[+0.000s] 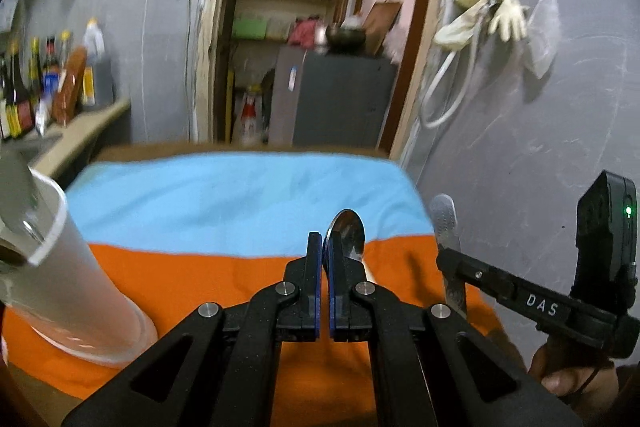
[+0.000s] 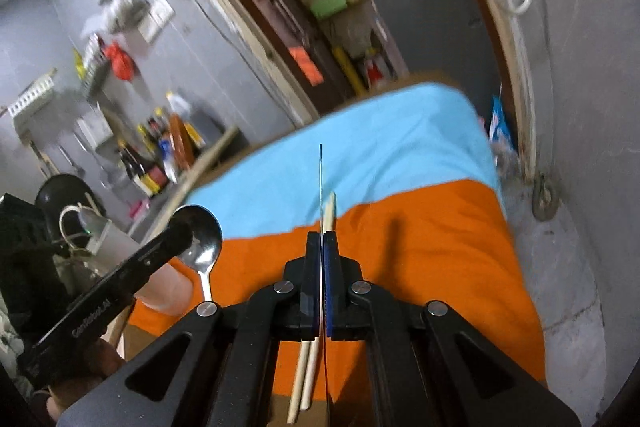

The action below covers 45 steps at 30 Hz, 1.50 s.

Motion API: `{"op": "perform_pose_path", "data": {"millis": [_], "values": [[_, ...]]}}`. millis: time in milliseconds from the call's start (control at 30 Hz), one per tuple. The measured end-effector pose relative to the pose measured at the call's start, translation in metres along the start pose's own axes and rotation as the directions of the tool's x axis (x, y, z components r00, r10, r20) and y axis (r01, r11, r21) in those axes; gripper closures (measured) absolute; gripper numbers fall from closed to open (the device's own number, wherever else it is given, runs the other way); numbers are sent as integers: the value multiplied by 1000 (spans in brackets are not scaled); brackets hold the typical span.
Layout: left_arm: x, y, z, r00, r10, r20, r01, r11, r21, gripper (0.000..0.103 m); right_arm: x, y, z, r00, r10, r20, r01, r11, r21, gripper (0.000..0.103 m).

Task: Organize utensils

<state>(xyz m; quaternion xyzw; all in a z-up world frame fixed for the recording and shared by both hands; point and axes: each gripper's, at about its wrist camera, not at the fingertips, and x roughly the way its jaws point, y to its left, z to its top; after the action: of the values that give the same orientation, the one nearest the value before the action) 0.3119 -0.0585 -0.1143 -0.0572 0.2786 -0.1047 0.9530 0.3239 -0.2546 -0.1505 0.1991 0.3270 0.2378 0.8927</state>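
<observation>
Both grippers clenched on cutlery above the cloth-covered table, sorting well under way.

Left gripper pinches a steel spoon by its neck, bowl pointing to 12 o'clock; in the right wrist view the same spoon appears at 9 o'clock. Right gripper is closed on a flat metal utensil, seen edge-on from its own camera, with two chopsticks lying beneath it at 6 o'clock. A translucent cup stands at 9 o'clock of the left view and already holds some utensils; their number cannot be told. Judged remaining: the spoon, the flat utensil and both chopsticks. Count: one spoon, one flat utensil, two chopsticks, one cup.
</observation>
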Motion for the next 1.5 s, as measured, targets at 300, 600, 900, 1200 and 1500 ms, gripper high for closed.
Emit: {"op": "perform_pose_path", "data": {"millis": [300,600,900,1200,1500], "values": [[-47,1,31,994,-45,96,46,999,-8,103,-33,57,19,979,39,202,-20,995,-95,103],[-123,45,89,989,-35,144,44,997,-58,103,-47,140,54,957,88,276,-32,979,-202,103],[-195,145,138,958,188,218,-166,979,-118,103,-34,223,76,931,217,294,-136,952,-274,103],[-187,222,109,903,348,252,-319,936,-152,103,8,271,57,951,233,201,-153,925,-347,103],[-157,230,64,830,445,338,-446,892,-79,103,44,278,19,986,117,120,-52,894,-444,103]]}}
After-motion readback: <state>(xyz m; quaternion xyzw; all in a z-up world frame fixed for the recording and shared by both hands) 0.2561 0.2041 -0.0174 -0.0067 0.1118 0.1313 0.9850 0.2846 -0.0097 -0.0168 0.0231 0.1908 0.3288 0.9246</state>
